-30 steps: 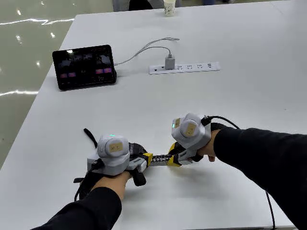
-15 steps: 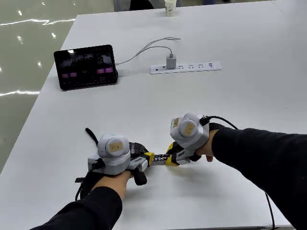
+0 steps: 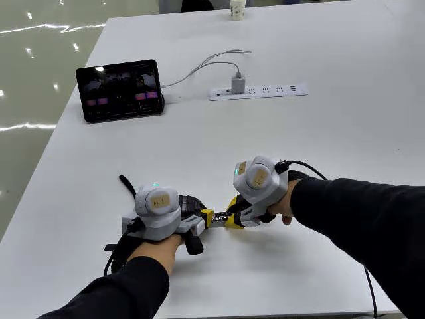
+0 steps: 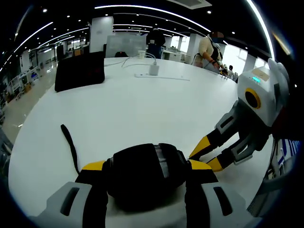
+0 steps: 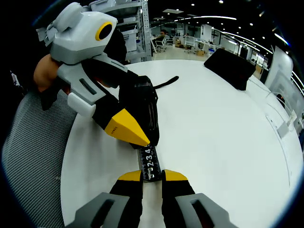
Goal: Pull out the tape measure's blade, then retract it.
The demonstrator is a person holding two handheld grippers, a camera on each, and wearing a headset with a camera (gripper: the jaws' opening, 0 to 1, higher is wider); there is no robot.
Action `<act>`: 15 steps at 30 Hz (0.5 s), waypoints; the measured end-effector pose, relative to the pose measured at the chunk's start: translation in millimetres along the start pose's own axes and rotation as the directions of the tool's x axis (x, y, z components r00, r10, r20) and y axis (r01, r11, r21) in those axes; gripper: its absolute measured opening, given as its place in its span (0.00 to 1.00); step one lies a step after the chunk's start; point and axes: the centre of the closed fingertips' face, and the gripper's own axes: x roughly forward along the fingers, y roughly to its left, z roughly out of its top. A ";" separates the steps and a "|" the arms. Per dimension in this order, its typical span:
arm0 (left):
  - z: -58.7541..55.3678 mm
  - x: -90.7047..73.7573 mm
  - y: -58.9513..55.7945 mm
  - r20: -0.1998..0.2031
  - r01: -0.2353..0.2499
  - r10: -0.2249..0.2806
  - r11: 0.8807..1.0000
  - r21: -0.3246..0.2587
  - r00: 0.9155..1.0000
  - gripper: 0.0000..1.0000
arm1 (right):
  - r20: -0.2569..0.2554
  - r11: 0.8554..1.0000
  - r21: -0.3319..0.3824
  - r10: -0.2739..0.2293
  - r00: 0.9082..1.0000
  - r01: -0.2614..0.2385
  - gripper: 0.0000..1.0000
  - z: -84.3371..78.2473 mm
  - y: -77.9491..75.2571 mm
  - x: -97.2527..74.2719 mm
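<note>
The right tongs point(image 5: 152, 176) are closing in leftward on the left tongs point(image 4: 146, 167), so the black white-numbered blade point(image 5: 148, 164) between them is showing shorter than a second ago; by my judgement the retracting is nearing its end. The right tongs are pinching the blade's tip, and the left tongs are clamping the black rounded tape measure case point(image 5: 142, 107) near the close edge of the white desk point(image 3: 199, 146).
</note>
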 end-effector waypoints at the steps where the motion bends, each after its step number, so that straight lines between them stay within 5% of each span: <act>1: 0.0 0.0 0.0 0.000 0.000 0.000 1.000 0.001 1.000 0.61 | 0.001 1.000 0.006 0.000 1.000 0.000 0.11 0.3 0.4 0.1; 15: -0.3 -0.3 -0.4 -0.001 0.001 -0.001 1.000 -0.001 1.000 0.61 | 0.025 1.000 0.030 -0.003 1.000 0.002 0.11 6.5 1.4 4.7</act>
